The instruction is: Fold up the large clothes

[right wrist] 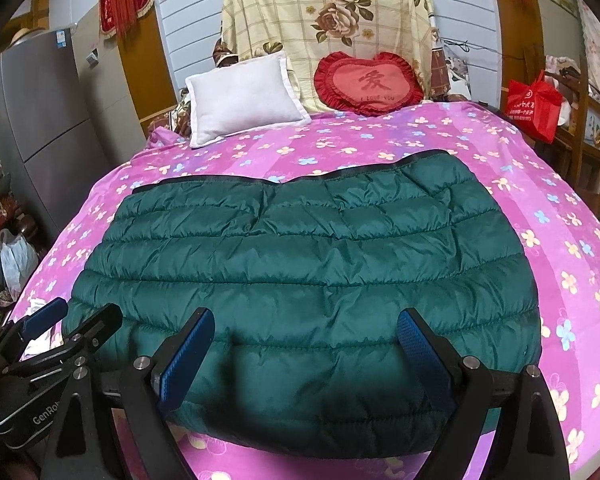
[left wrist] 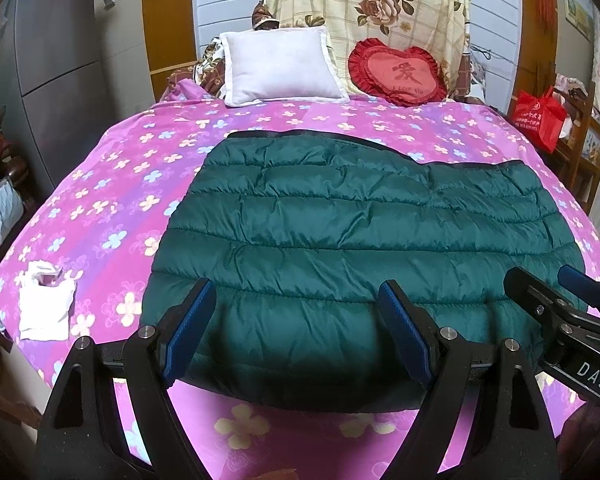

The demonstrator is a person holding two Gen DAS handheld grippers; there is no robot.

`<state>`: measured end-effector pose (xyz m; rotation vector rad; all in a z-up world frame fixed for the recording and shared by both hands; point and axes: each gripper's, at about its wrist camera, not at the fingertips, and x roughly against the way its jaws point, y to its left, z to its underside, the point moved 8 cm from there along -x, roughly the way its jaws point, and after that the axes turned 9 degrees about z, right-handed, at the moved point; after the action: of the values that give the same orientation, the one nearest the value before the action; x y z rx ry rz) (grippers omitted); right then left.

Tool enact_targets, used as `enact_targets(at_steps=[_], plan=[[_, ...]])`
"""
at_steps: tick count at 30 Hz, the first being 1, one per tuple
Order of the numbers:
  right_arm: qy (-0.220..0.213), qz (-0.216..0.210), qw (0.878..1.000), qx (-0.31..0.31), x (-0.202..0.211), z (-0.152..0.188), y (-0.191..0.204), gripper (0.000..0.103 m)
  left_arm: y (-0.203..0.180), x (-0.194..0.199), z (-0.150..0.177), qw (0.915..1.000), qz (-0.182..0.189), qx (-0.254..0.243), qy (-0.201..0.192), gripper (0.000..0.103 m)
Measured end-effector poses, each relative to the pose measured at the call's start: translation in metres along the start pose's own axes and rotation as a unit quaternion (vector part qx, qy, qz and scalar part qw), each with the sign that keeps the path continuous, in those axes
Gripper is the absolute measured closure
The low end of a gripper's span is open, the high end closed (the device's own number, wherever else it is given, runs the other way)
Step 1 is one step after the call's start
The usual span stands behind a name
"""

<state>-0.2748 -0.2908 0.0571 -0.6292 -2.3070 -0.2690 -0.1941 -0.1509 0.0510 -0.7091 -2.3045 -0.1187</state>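
A dark green quilted puffer jacket (left wrist: 340, 240) lies folded into a wide rectangle on the pink flowered bed sheet (left wrist: 112, 184); it also shows in the right wrist view (right wrist: 300, 264). My left gripper (left wrist: 296, 332) is open and empty, hovering over the jacket's near left edge. My right gripper (right wrist: 306, 352) is open and empty over the jacket's near right part. The right gripper shows at the right edge of the left wrist view (left wrist: 548, 292), and the left gripper shows at the left edge of the right wrist view (right wrist: 72, 316).
A white pillow (left wrist: 278, 66) and a red heart cushion (left wrist: 398, 72) lie at the bed's head. A crumpled white plastic bag (left wrist: 46, 304) lies on the sheet left of the jacket. A grey fridge (left wrist: 56, 60) stands left; a red gift bag (left wrist: 540, 114) on a wooden shelf stands right.
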Motion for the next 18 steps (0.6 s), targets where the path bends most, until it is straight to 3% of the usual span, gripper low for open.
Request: enact_targets(at_steps=[18], plan=[[0.004,-0.004,1.0,-0.003,-0.0008,0.002,-0.0004,0.012,-0.0034,0.0005,0.0023,1.0,0.0,0.0,0.001,0.02]])
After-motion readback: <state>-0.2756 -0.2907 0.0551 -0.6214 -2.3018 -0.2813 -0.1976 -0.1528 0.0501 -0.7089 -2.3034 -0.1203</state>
